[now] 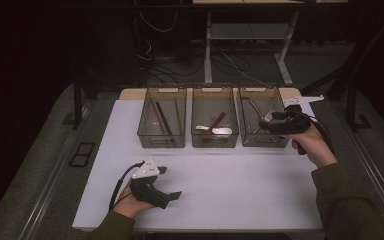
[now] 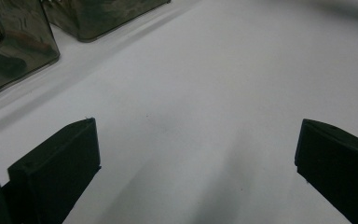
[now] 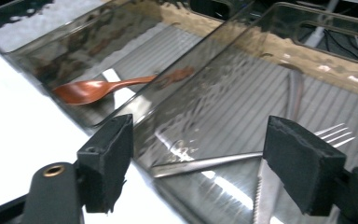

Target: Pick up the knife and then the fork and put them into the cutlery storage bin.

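On the white worktop point(image 1: 220, 185), cutlery is seen sorted into three bins, a fork point(image 3: 303, 140) lying in the right bin point(image 1: 263, 120) beneath the right gripper point(image 3: 205, 163), both grippers' jaws held wide and empty, little left undone.

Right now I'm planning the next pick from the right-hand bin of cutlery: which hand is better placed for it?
The right. The right gripper hangs over the right-hand bin, jaws open above the fork. The left gripper is open too, but low over the white tabletop, well short of the bins.
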The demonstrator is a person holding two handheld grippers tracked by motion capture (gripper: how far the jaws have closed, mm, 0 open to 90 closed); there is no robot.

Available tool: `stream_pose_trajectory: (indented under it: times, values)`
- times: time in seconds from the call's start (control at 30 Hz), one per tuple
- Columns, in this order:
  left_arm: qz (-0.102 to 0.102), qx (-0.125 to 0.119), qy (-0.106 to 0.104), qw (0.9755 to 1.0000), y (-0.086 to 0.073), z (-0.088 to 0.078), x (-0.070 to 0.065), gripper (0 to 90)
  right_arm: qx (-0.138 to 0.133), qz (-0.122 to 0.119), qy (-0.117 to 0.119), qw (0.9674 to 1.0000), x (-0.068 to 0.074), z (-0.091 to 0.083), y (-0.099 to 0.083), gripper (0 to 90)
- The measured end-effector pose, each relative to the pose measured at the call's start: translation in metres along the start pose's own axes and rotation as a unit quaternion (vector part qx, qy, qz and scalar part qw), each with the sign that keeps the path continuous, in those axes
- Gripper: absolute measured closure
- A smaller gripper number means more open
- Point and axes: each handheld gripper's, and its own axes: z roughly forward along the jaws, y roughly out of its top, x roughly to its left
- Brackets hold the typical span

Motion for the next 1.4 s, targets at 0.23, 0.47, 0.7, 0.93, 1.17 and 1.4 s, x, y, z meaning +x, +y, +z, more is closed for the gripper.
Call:
stream_pose_trajectory:
  times: [0.23,0.47,0.7,0.93,1.17,1.4]
  values:
    - [0.001,0.003,-0.002,1.0000,-0.001,0.000,0.000,0.0,-0.002,-0.021,0.018,0.9996,0.022,-0.005,-0.020,20.2]
    - [0.000,0.002,-0.003,1.0000,-0.001,0.001,-0.001,0.0,-0.002,-0.033,0.034,0.9989,0.039,-0.011,-0.039,19.7]
    - [0.000,0.002,-0.003,1.0000,0.000,0.001,-0.001,0.0,-0.005,-0.042,0.048,0.9980,0.053,-0.017,-0.053,19.6]
    - [0.001,0.001,-0.003,1.0000,0.000,0.000,-0.002,0.0,-0.002,-0.056,0.067,0.9962,0.068,-0.017,-0.070,18.5]
    - [0.003,0.000,-0.002,1.0000,0.000,0.000,-0.003,0.0,-0.007,-0.062,0.075,0.9952,0.078,-0.017,-0.084,18.4]
    - [0.004,0.000,-0.003,1.0000,0.000,0.000,-0.003,0.0,-0.006,-0.069,0.090,0.9935,0.087,-0.020,-0.097,18.4]
